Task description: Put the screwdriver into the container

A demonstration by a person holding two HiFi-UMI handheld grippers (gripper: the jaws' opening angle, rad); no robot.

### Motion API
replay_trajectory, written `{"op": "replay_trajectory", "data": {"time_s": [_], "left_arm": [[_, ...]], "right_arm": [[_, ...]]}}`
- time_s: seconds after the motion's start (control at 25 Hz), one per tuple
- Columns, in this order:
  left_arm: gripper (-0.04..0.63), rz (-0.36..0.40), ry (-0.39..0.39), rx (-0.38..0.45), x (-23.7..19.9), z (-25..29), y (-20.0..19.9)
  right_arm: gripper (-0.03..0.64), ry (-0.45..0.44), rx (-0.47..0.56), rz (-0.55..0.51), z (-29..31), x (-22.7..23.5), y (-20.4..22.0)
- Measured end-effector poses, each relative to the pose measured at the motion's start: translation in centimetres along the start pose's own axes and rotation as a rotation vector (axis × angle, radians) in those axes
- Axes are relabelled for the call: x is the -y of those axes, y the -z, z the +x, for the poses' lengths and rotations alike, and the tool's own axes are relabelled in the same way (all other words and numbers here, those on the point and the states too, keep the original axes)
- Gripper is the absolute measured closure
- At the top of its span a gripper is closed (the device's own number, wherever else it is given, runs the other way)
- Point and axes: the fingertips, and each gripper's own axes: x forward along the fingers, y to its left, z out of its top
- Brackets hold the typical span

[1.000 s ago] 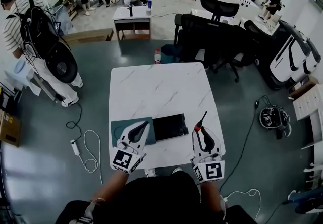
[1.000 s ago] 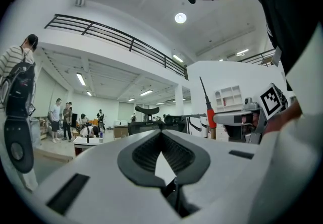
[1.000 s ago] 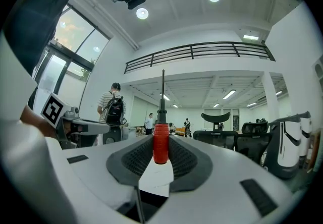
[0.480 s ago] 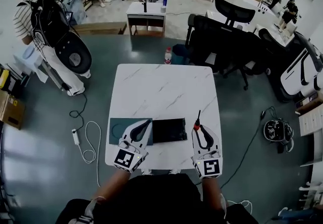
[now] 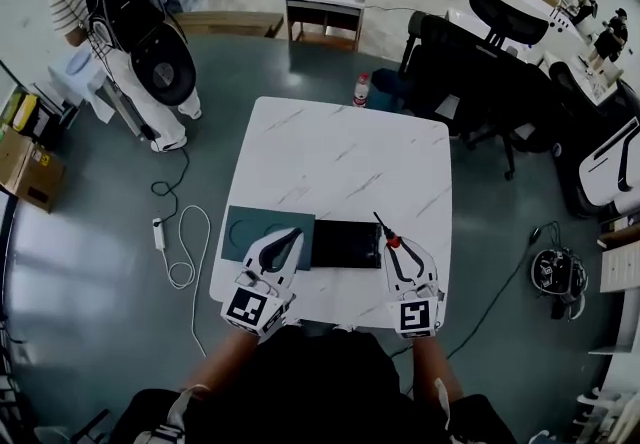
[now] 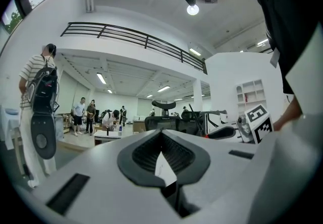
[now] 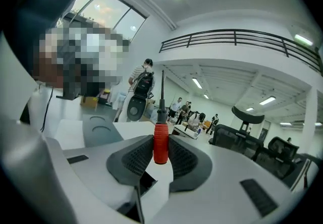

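Note:
A screwdriver (image 5: 391, 238) with a red handle and a thin dark shaft is held in my right gripper (image 5: 397, 250), which is shut on the handle. Its shaft points away from me and to the left, with the tip just beyond the right end of the black container (image 5: 345, 244). The container lies flat near the table's front edge. In the right gripper view the red handle of the screwdriver (image 7: 160, 146) stands upright between the ribbed pads of the right gripper (image 7: 160, 140). My left gripper (image 5: 281, 242) hovers over the teal mat, shut and holding nothing; its view shows the left gripper (image 6: 162, 133) with its pads together.
A teal mat (image 5: 248, 228) with ring outlines lies left of the container on the white marble table (image 5: 340, 157). A bottle (image 5: 361, 89) stands on the floor behind it. Office chairs (image 5: 470, 72) stand at the back right, a person with a backpack (image 5: 130, 12) at the back left.
The screwdriver's shaft has swung from pointing up-right to pointing up-left, and the right gripper has come closer to the container's right end. The left gripper stays over the mat.

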Motion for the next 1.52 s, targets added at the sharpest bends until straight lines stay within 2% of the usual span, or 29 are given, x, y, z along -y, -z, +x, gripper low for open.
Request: {"op": "replay_trajectory", "data": {"time_s": [0.28,0.56,0.92,1.24,1.52], "left_arm": [[0.591,-0.014,-0.043,-0.02,-0.5,-0.7,0.3],[0.591,-0.012,-0.093,-0.026,-2.2,-1.4,0.5],[0.591,-0.028,-0.123,-0.007,-3.4,-2.6,1.3],[0.591,-0.03,-0.15,0.012,-4.2,-2.9,0.7],[0.59,-0.036,-0.165,0.005,-4.8,-3.7,1.2]], "right_arm": [[0.509,-0.125,-0.15,-0.22,1.8,-2.0,5.0],[0.509,-0.272,-0.309,-0.351,3.9,-5.0,10.5],[0.511,-0.434,-0.419,-0.632,6.3,-7.8,14.0],[0.512,-0.583,-0.566,-0.705,7.3,-9.8,17.6],[0.514,-0.671,-0.642,-0.747,7.8,-11.4,19.5]]}}
